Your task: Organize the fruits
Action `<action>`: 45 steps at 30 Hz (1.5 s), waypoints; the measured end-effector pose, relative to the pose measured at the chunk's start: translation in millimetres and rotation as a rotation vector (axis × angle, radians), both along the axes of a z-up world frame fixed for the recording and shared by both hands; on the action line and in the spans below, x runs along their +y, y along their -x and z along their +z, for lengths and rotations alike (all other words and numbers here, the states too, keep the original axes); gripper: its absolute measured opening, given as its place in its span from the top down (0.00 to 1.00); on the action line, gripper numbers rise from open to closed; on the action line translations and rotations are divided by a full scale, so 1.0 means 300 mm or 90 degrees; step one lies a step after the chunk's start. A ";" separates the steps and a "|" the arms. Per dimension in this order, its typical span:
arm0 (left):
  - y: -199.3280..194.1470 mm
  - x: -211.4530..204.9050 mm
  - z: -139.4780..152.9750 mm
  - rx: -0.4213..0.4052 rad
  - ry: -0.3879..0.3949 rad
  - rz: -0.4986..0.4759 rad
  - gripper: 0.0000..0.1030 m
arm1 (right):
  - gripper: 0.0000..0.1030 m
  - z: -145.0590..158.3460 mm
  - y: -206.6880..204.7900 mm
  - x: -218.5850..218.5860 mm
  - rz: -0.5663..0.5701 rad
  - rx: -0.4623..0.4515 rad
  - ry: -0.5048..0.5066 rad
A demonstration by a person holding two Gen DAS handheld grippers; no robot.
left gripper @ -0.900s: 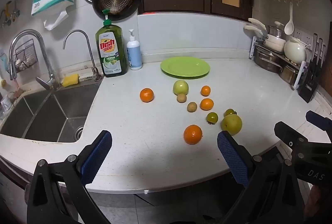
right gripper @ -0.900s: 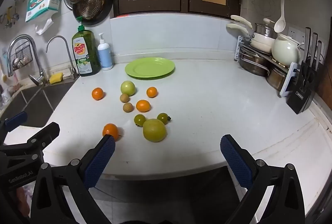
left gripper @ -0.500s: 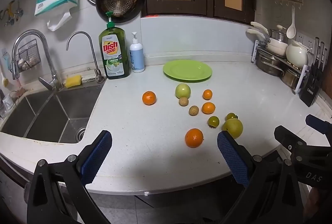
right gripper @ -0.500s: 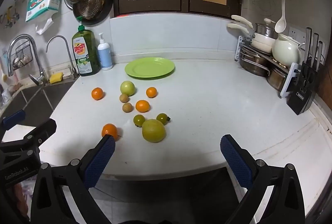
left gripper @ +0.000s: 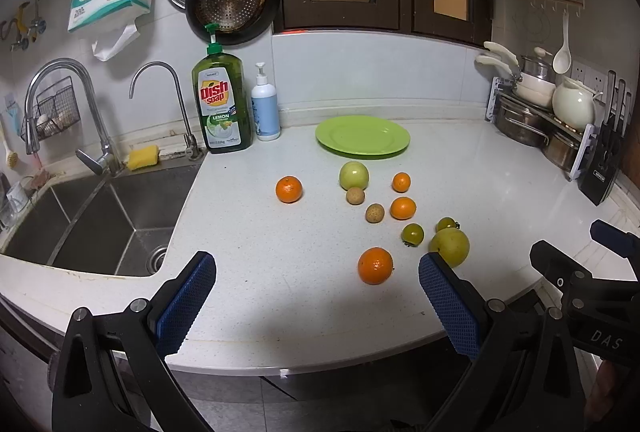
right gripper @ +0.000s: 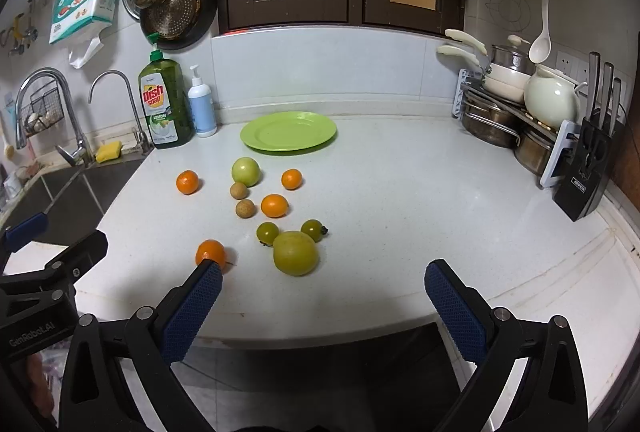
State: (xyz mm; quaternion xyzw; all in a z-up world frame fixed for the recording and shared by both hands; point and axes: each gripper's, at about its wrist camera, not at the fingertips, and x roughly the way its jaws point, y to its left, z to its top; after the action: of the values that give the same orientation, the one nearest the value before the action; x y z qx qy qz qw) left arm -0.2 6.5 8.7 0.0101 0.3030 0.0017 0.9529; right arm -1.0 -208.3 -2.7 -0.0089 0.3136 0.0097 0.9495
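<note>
While each gripper gapes wide, four oranges, two apples lie scattered.

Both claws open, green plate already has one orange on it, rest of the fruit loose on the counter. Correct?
Not quite: the green plate is bare in the right wrist view, with no orange on it. The rest holds: left claw and right claw are open, and all the fruit lies loose on the counter.

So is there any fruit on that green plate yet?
No, the green plate is bare, and all the fruit, like the nearest orange, lies on the counter in front of it.
</note>
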 end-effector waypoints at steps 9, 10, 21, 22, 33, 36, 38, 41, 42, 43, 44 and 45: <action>0.004 -0.009 -0.007 -0.001 -0.003 0.001 0.00 | 0.01 0.000 0.000 0.004 0.006 -0.004 0.000; 0.004 -0.009 -0.007 -0.001 -0.003 0.001 0.00 | 0.01 0.000 -0.001 0.005 0.006 -0.004 0.000; 0.005 -0.013 -0.011 -0.001 -0.003 0.001 0.00 | 0.01 0.002 -0.005 0.007 0.007 -0.004 0.001; 0.004 -0.013 -0.010 0.000 -0.003 0.000 0.00 | 0.01 0.002 -0.006 0.007 0.007 -0.003 0.001; -0.021 -0.020 -0.015 0.003 -0.002 -0.003 0.00 | 0.01 0.001 -0.013 0.009 0.006 -0.002 0.002; -0.034 -0.016 -0.018 0.005 -0.001 -0.004 0.00 | 0.01 0.001 -0.017 0.010 0.006 -0.001 0.002; -0.044 -0.015 -0.022 0.007 -0.001 -0.005 0.00 | 0.01 -0.002 -0.025 0.011 0.006 0.000 0.003; -0.050 -0.013 -0.027 0.008 0.000 -0.006 0.00 | 0.01 -0.005 -0.042 0.013 0.008 0.003 0.003; -0.053 -0.012 -0.028 0.008 0.000 -0.007 0.00 | 0.01 -0.007 -0.047 0.013 0.008 0.004 0.003; -0.055 -0.011 -0.030 0.009 0.001 -0.008 0.00 | 0.01 -0.009 -0.055 0.013 0.008 0.005 0.004; -0.058 -0.012 -0.031 0.010 0.000 -0.008 0.00 | 0.01 -0.012 -0.060 0.013 0.008 0.006 0.004; -0.057 -0.011 -0.034 0.010 0.000 -0.009 0.00 | 0.01 -0.014 -0.058 0.015 0.008 0.006 0.004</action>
State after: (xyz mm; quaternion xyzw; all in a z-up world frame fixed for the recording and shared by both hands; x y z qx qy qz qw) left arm 16.8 3.2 -1.4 0.0123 0.3102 -0.0048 0.9506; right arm 16.5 -203.8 -7.0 -0.0140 0.3183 0.0147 0.9478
